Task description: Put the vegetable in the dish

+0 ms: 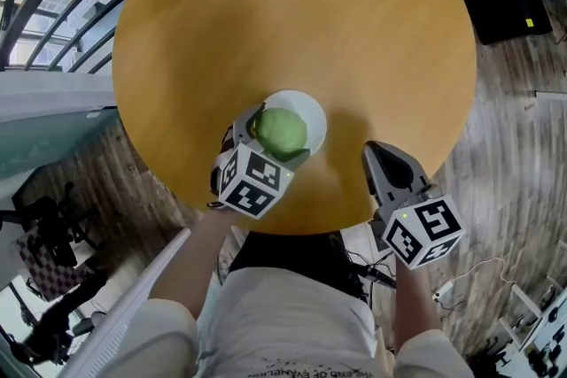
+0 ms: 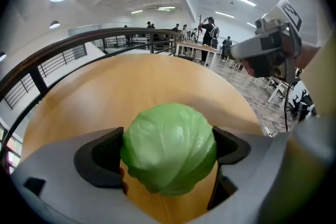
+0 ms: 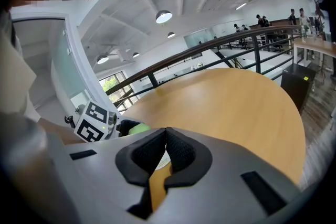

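The round wooden counter [image 1: 354, 40] carries one white dish [image 1: 312, 115] near my edge. The green cabbage [image 1: 282, 130] sits over that dish, clamped between the jaws of my left gripper [image 1: 278, 135]; I cannot tell whether it touches the dish. My right gripper [image 1: 381, 153] hangs beside it, clenched on nothing. I judge only lowering and letting go remain.
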`<state>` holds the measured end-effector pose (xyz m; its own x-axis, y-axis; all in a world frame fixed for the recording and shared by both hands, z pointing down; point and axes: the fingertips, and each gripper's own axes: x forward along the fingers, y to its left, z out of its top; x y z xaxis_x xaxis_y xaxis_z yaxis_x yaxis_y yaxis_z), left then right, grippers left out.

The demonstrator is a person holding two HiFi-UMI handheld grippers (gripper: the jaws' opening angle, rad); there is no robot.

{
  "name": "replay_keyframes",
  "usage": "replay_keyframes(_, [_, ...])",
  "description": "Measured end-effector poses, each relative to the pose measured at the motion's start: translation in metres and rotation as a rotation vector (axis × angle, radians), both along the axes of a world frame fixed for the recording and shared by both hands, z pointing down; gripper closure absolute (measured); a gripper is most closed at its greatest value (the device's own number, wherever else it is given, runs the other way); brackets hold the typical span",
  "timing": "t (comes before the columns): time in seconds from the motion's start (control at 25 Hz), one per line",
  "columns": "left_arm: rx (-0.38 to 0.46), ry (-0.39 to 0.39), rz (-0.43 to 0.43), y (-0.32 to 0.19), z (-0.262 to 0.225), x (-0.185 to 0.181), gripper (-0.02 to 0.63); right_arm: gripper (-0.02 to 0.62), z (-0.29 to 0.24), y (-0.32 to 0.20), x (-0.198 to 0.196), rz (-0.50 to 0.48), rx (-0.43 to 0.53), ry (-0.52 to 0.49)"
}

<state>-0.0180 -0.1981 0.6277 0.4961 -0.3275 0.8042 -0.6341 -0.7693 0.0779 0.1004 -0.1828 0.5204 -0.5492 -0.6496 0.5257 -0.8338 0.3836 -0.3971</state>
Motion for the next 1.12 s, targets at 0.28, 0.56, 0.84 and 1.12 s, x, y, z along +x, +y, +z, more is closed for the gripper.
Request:
replay_keyframes(0.28, [-0.024,-0.029,0.016,-0.01,0.021,0.008,0.1,0.571,0.01,-0.003,0.009,0.013,-0.021,-0.002])
replay_keyframes(0.56, [-0.037,-0.048,0.027,-0.01,0.035,0.009,0.1,0.571,0.018,-0.001,0.011,0.025,-0.033,-0.012])
replay_keyframes(0.84, [-0.051,-0.053,0.042,-0.012,0.041,0.016,0.099,0.571,0.023,-0.002,0.013,0.03,-0.04,-0.018])
replay_keyframes(1.12, [-0.088,-0.037,0.038,-0.012,0.043,0.015,0.1,0.571,0.025,-0.001,0.013,0.034,-0.045,-0.022])
